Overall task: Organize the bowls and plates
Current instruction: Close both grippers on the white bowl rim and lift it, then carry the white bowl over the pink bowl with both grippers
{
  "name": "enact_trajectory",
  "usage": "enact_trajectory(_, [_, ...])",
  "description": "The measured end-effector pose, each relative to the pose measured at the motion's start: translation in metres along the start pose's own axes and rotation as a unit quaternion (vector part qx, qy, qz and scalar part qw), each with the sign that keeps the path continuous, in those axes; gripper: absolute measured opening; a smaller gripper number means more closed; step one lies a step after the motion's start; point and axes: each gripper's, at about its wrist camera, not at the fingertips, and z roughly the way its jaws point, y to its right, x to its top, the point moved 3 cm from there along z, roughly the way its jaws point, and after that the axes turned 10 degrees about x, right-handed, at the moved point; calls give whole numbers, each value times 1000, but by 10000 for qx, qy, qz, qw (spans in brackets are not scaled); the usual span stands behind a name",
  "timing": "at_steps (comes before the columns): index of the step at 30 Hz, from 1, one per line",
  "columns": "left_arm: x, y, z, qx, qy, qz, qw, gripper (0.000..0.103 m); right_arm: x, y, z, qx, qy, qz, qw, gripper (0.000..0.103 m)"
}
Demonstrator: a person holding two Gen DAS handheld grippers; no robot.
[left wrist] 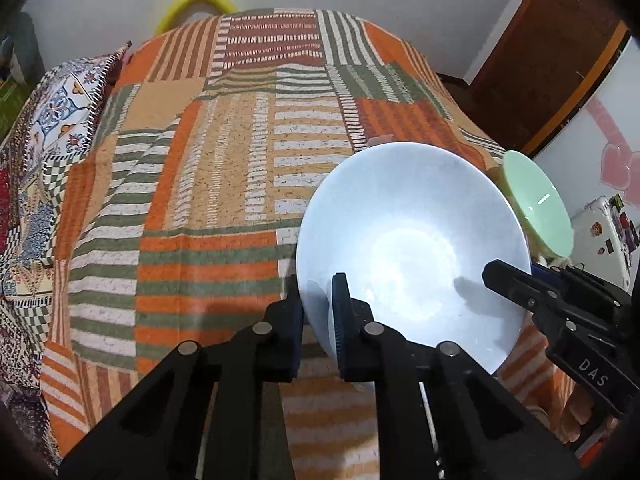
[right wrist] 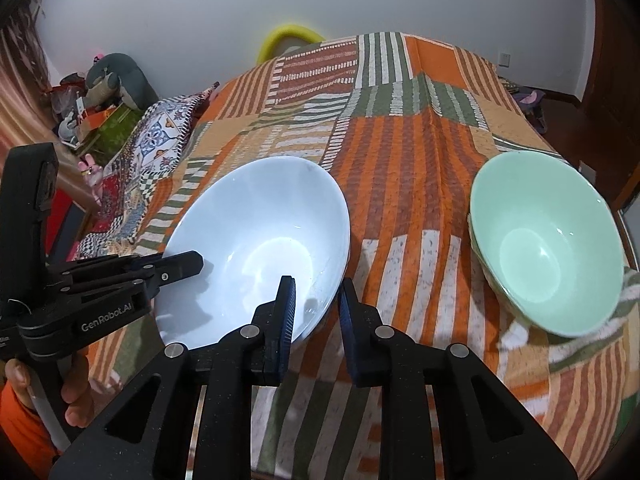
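Note:
Both grippers hold a large white bowl (left wrist: pixel 408 240) (right wrist: pixel 260 236) over the striped patchwork bedspread (left wrist: pixel 200 184) (right wrist: pixel 400 152). My left gripper (left wrist: pixel 318 280) is shut on its left rim, one finger inside and one outside; the right wrist view shows it (right wrist: pixel 192 262) at the bowl's left edge. My right gripper (right wrist: pixel 316 282) is shut on the opposite rim and appears in the left wrist view (left wrist: pixel 500 274) at the bowl's right side. A mint-green bowl (left wrist: pixel 536 208) (right wrist: pixel 548 248) sits to the right, seemingly on top of another bowl.
A patterned cushion (left wrist: pixel 60 120) (right wrist: pixel 160 144) lies at the bed's left side. A yellow ring (right wrist: pixel 288 36) stands behind the far edge. A grey plush toy (right wrist: pixel 116 80) and clutter fill the left corner. A wooden door (left wrist: pixel 560 60) is to the right. A hand (right wrist: pixel 76 392) holds the left gripper.

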Motion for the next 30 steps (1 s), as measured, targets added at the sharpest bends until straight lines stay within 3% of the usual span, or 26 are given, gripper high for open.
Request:
enact_trajectory(15, [-39,14,-90,191,613,202,9977,12,-21,-30,-52,119,361,-144,9992,20])
enact_trajectory(30, [-91,8,-159,216,994,42,9948,12,-49,-61,-83,282,596,-403,9970,20])
